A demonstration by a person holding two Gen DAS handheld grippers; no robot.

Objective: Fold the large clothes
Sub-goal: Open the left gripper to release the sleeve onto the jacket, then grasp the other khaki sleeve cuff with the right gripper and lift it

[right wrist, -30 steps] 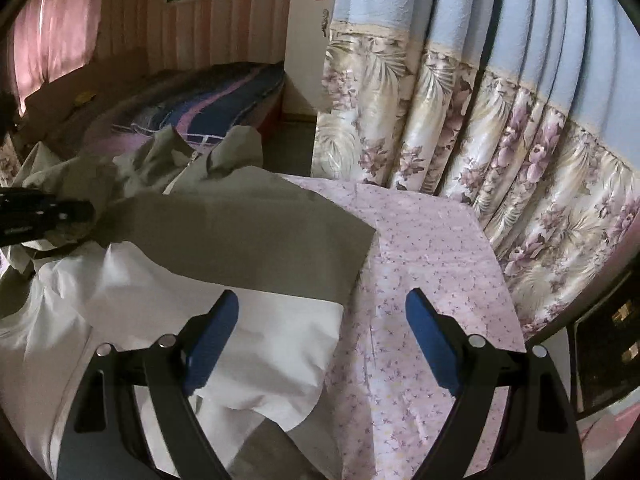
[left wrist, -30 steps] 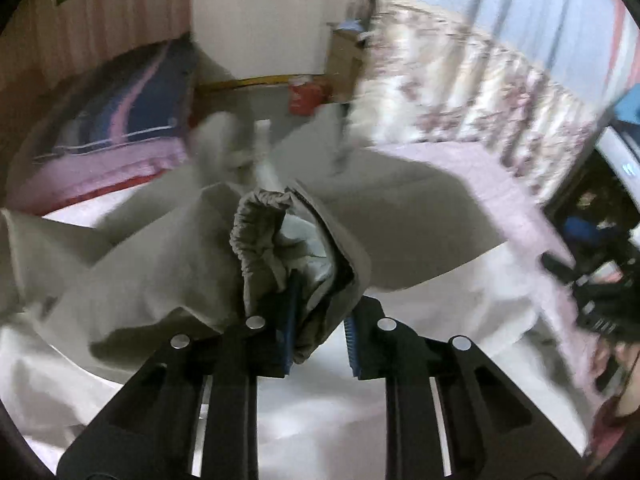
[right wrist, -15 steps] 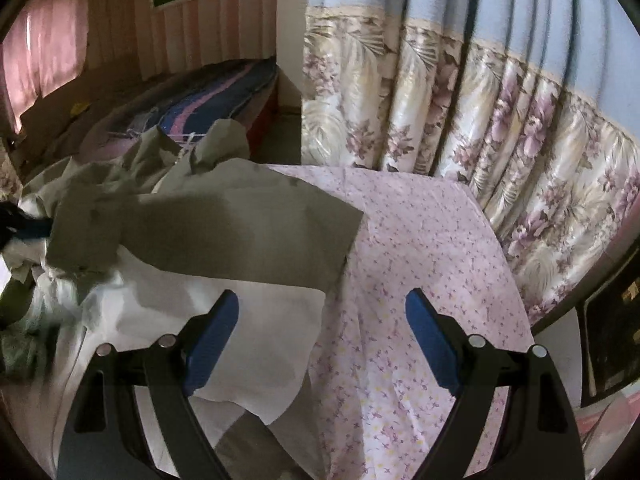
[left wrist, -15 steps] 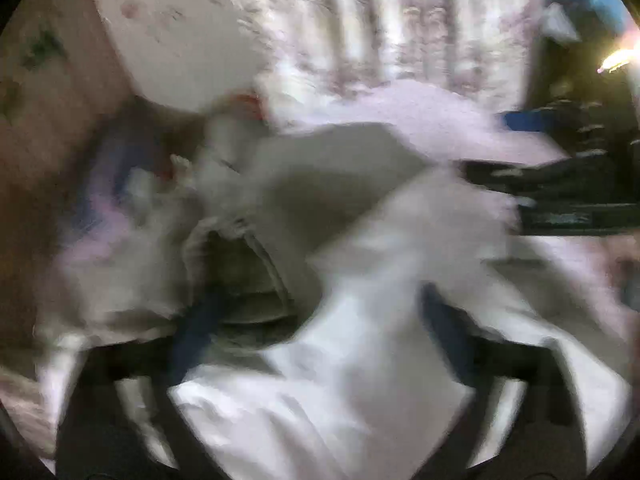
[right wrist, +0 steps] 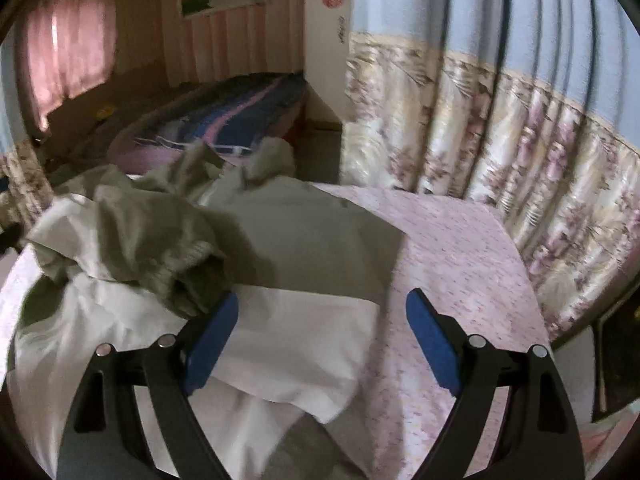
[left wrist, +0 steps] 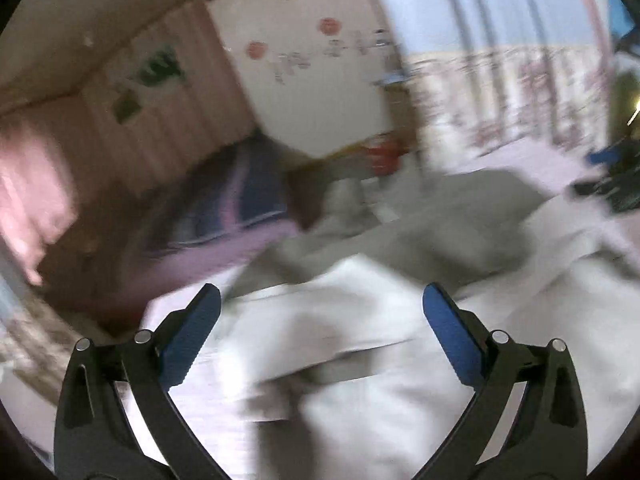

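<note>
A large grey-green garment (right wrist: 304,240) with a white lining (right wrist: 296,340) lies spread on the pink-clothed table (right wrist: 460,260). Its sleeve, with a gathered cuff (right wrist: 188,256), sits bunched on the garment's left part. My right gripper (right wrist: 323,298) hovers open over the lining, its left pad close beside the bunched sleeve, with nothing gripped. In the blurred left wrist view the garment (left wrist: 460,236) lies ahead and its white lining (left wrist: 360,360) below. My left gripper (left wrist: 320,292) is above it, jaws opening wide with nothing between them.
A floral curtain (right wrist: 500,140) hangs behind and to the right of the table. A bed with a striped blue and pink cover (right wrist: 240,120) stands beyond the table's far edge. The table's right edge drops off near a dark object (right wrist: 616,360).
My left gripper let go of the gathered cuff, opened wide and swung away upward. The sleeve now lies bunched on the garment. The right gripper stayed open and barely shifted.
</note>
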